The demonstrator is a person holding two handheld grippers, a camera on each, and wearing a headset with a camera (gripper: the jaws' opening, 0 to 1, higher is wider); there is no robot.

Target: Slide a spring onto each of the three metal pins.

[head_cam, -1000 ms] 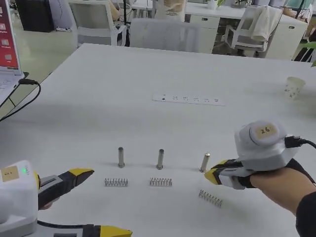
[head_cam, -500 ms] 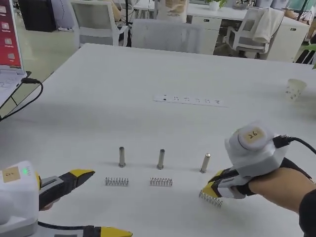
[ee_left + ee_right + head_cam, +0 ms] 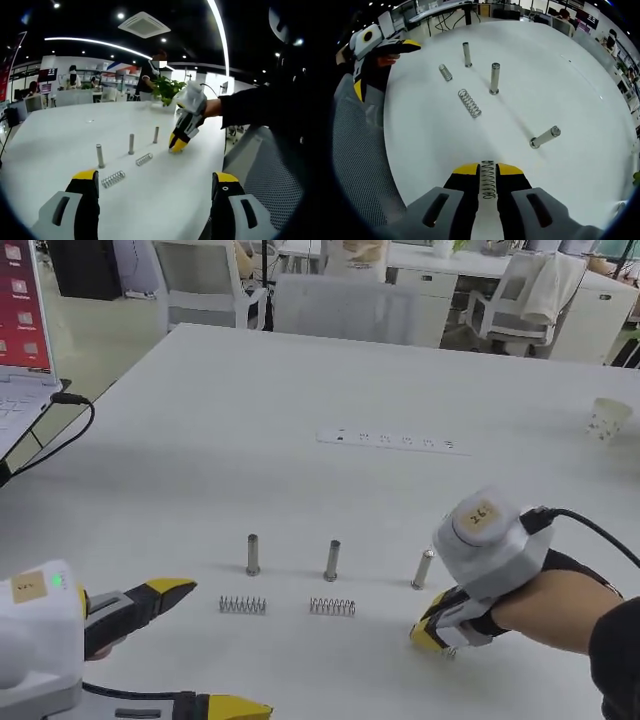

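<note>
Your right hand-held gripper (image 3: 488, 170) clasps a spring (image 3: 488, 186) on the tabletop (image 3: 560, 75), near one pin (image 3: 545, 136). Your left hand-held gripper (image 3: 156, 181) is spread wide open.

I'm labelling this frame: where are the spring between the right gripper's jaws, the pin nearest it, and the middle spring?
Gripped spring (image 3: 488, 179), right gripper view, middle coils.
Nearest pin (image 3: 544, 138), right gripper view, mid-shaft.
Middle spring (image 3: 332, 607), head view, centre coils.

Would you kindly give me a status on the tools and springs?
Right tool shut on right spring. Left tool open, empty. All three pins bare. Nothing in the way.
</note>
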